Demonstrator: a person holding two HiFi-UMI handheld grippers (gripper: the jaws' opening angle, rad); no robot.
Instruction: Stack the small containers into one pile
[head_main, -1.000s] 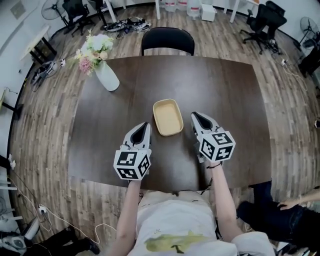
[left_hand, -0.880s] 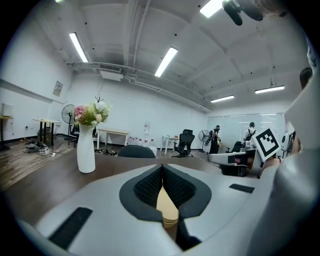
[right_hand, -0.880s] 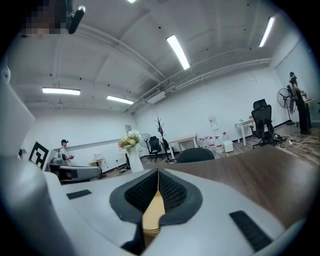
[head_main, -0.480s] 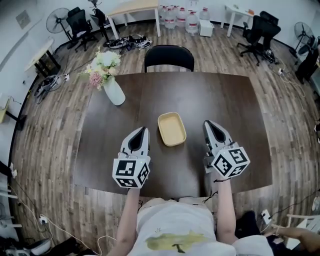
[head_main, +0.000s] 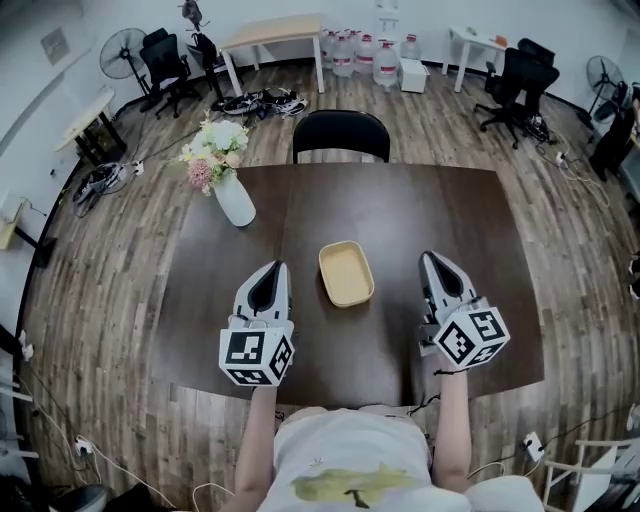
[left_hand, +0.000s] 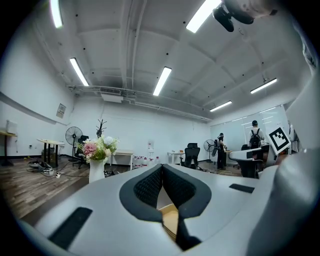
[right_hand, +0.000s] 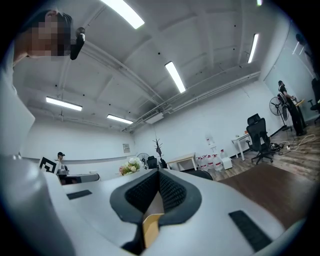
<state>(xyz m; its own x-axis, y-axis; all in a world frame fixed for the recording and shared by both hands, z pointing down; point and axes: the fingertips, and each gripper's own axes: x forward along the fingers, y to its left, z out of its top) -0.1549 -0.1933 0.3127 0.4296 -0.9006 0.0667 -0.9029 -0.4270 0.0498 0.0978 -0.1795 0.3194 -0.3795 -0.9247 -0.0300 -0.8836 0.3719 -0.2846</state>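
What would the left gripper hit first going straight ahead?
Probably nothing. The left gripper points level over the table, between the vase on its left and the tray on its right; the line looks free to the far edge.

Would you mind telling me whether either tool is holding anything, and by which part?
Nothing: the left tool and right tool are both shut and empty, clear of the tan container on the table.

The dark wooden table (head_main: 430, 215) is carrying two things. A tan container (head_main: 346, 273) is lying between the left tongs (head_main: 271, 270) and the right tongs (head_main: 433, 260). A white vase of flowers (head_main: 236, 200) is standing well beyond the left tongs, near the table's far corner.
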